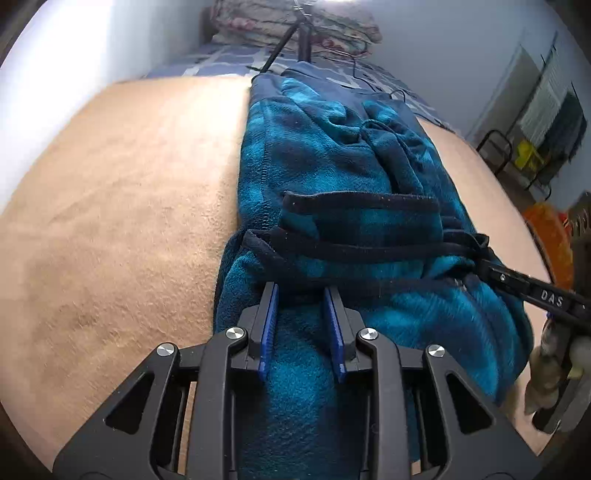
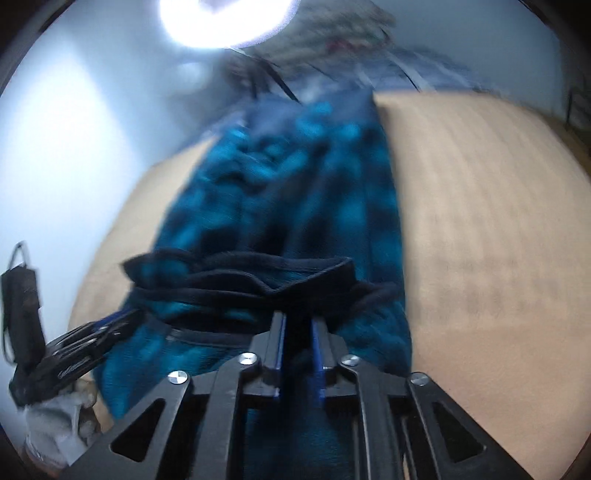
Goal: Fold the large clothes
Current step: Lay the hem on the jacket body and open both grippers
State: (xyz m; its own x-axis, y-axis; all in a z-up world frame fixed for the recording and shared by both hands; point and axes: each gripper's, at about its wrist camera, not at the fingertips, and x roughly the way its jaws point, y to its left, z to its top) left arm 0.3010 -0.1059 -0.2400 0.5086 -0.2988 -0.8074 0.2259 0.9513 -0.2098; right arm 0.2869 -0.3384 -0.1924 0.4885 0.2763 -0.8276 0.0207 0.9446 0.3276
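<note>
A teal and navy plaid fleece garment lies folded into a long strip on a tan blanket. Its near end with dark trim is lifted. My left gripper is shut on a thick fold of the near end. My right gripper is shut on the same end further right; it shows in the left wrist view at the garment's right edge. The left gripper shows in the right wrist view at the lower left. The right wrist view is blurred; the garment runs away from me.
The tan blanket covers a bed. A black tripod and a stack of patterned bedding stand at the far end. A black rack and an orange item sit at the right. A bright lamp shines above.
</note>
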